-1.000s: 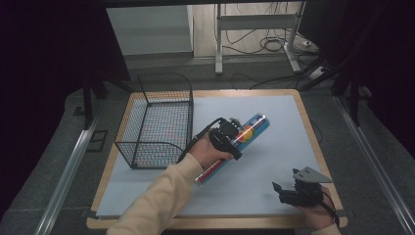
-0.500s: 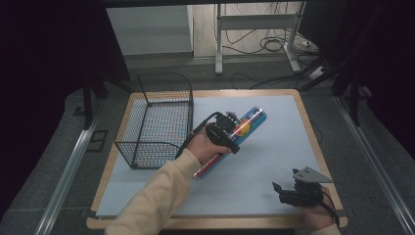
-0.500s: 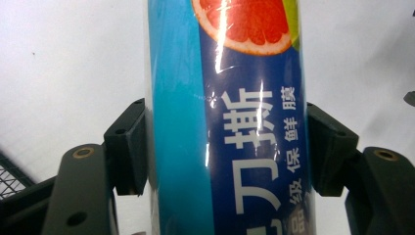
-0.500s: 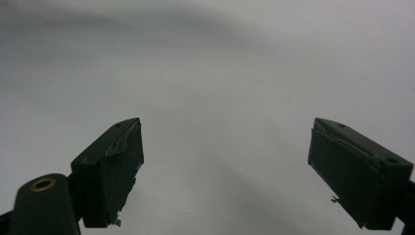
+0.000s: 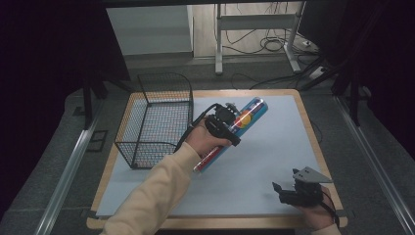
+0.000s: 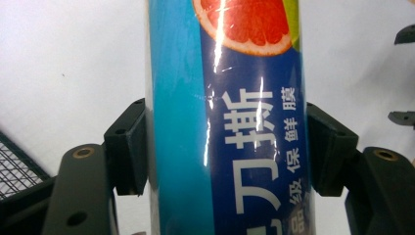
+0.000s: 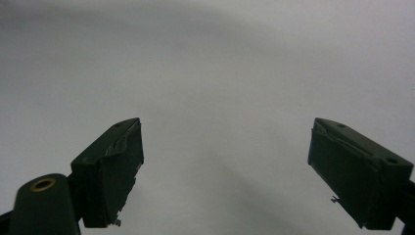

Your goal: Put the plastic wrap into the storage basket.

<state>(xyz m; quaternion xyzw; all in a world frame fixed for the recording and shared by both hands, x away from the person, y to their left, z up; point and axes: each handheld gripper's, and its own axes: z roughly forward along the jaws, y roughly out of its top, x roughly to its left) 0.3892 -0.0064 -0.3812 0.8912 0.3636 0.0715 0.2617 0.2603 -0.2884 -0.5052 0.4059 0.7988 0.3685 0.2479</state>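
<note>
Nearest you, at the bench's (image 5: 147,208) near right corner, your right gripper (image 5: 286,192) rests low over the pale mat with its jaws spread wide and nothing between them; the right gripper view shows bare mat beyond the two black pads.

Farther in, around the middle of the bench, your left gripper (image 5: 234,128) is pinching a long roll of cling film (image 5: 252,111). In the left gripper view both pads press flat against opposite sides of the roll, roughly at mid-length. The roll lies on a diagonal, its near end pointing toward the near left corner and its far end toward the far right; whether the near end touches the mat I cannot tell.

The roll looks light and stiff, but its glossy printed wrap will likely be slippery and the round body may twist in your grip. Holding near the middle, as you do, should keep either end from drooping. Squeeze firmly but not hard, since a hollow core could dent.

Beyond your left hand (image 5: 203,141), by the far left corner, stands a wire basket (image 5: 151,128), just beside the roll.
</note>
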